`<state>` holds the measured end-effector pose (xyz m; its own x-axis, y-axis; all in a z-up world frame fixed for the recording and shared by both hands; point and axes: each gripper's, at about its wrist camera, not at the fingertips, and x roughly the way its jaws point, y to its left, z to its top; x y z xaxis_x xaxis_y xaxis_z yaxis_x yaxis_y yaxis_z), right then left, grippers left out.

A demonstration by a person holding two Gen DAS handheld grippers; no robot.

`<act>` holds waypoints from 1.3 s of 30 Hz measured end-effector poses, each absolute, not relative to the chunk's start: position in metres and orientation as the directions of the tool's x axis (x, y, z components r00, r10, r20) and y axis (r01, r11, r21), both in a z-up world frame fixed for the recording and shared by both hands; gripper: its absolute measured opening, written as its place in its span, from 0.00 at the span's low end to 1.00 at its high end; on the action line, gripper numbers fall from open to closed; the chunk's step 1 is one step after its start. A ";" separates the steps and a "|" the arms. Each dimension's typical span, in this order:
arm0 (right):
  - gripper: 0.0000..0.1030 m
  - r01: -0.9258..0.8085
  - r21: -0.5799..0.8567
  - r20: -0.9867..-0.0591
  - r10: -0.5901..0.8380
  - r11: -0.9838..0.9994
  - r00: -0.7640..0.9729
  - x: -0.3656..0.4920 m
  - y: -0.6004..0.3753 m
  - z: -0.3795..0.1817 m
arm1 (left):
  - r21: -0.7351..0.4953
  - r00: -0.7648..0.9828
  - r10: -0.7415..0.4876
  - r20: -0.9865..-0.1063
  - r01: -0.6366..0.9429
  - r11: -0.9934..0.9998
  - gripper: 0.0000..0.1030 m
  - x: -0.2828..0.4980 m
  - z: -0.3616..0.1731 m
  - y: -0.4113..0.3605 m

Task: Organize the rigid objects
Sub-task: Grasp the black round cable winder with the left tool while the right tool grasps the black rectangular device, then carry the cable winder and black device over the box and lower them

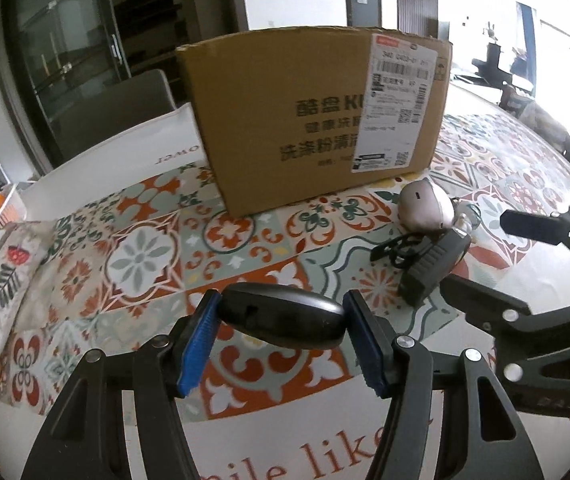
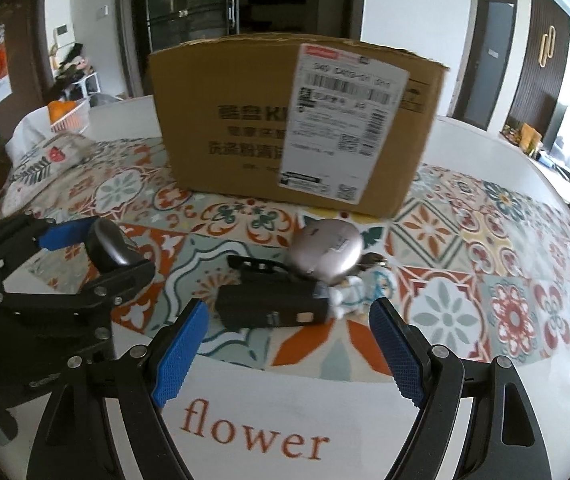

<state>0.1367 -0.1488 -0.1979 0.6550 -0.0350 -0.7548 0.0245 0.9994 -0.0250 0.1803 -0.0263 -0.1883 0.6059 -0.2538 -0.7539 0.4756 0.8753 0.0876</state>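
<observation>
My left gripper clenches a black oval mouse above the patterned tablecloth, while my right gripper hangs released near the black device before the cardboard box.

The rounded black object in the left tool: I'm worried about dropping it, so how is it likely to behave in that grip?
The rounded black object looks smooth and glossy, so it may slip. The left tool pinches only its tapered ends, so it could pivot or squirt out. It keeps its shape between the pads, so it is probably rigid.
</observation>
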 end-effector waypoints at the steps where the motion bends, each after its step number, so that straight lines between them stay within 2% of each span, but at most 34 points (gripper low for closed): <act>1: 0.80 0.025 -0.022 -0.755 -0.033 0.999 0.655 0.138 -0.148 -0.200 | 0.090 0.608 -0.250 -0.753 0.472 0.877 0.60 0.180 -0.188 -0.024; 15: 0.79 0.016 -0.039 -0.766 -0.041 0.999 0.641 0.153 -0.136 -0.222 | 0.085 0.606 -0.230 -0.762 0.445 0.892 0.60 0.183 -0.198 -0.010; 20: 0.77 0.018 -0.054 -0.763 -0.053 0.998 0.644 0.157 -0.134 -0.226 | 0.078 0.604 -0.226 -0.764 0.435 0.897 0.60 0.187 -0.201 -0.007; 21: 0.76 0.020 -0.060 -0.763 -0.058 0.998 0.644 0.157 -0.134 -0.226 | 0.079 0.604 -0.224 -0.765 0.433 0.898 0.60 0.187 -0.202 -0.006; 22: 0.71 0.023 -0.066 -0.763 -0.066 0.998 0.643 0.158 -0.133 -0.227 | 0.080 0.604 -0.222 -0.765 0.432 0.899 0.60 0.188 -0.202 -0.006; 26: 0.71 0.028 -0.076 -0.760 -0.076 0.997 0.645 0.160 -0.132 -0.228 | 0.081 0.604 -0.220 -0.766 0.430 0.899 0.60 0.189 -0.202 -0.005; 39: 0.71 0.026 -0.058 -0.730 -0.061 0.998 0.681 0.147 -0.132 -0.197 | 0.060 0.630 -0.240 -0.738 0.416 0.907 0.60 0.179 -0.170 -0.003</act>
<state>0.1472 -0.1322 -0.1973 0.6807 -0.0606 -0.7300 0.0261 0.9979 -0.0585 0.1786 -0.0033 -0.1703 0.6302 -0.2403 -0.7383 0.4161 0.9073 0.0598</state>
